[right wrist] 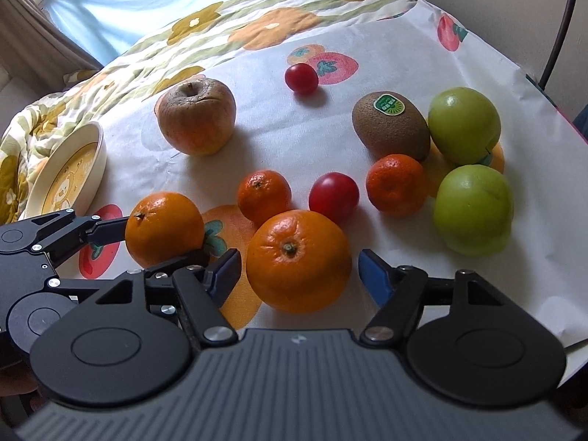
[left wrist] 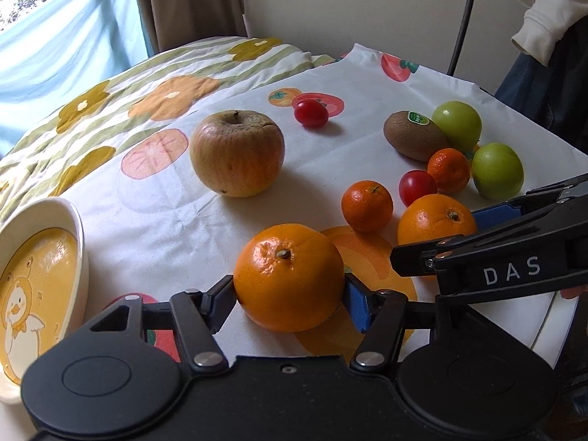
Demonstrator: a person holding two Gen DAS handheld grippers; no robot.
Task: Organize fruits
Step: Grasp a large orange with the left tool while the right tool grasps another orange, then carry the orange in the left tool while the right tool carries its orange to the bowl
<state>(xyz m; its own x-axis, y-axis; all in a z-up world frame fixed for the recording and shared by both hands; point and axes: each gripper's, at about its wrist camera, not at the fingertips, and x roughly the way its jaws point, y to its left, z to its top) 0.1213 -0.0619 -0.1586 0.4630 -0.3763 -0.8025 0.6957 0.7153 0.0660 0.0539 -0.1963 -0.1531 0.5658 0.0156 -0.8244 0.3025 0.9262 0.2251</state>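
Two large oranges lie at the near edge of the fruit-print cloth (left wrist: 154,213). My left gripper (left wrist: 288,294) is shut on the left orange (left wrist: 288,275), its pads pressing both flanks. In the right wrist view my right gripper (right wrist: 299,270) stands open around the right orange (right wrist: 297,261), with a small gap at each blue pad. Farther back lie a wrinkled apple (left wrist: 237,152), two mandarins (left wrist: 366,205), two cherry tomatoes (left wrist: 310,112), a kiwi (left wrist: 413,136) with a green sticker, and two green fruits (left wrist: 457,125).
A cream oval dish (left wrist: 79,235) with a yellow duck picture sits at the left edge of the cloth. A flowered quilt (left wrist: 110,84) is bunched behind it. A curtain and window are at the back left. A dark metal pole (left wrist: 463,22) rises at the back right.
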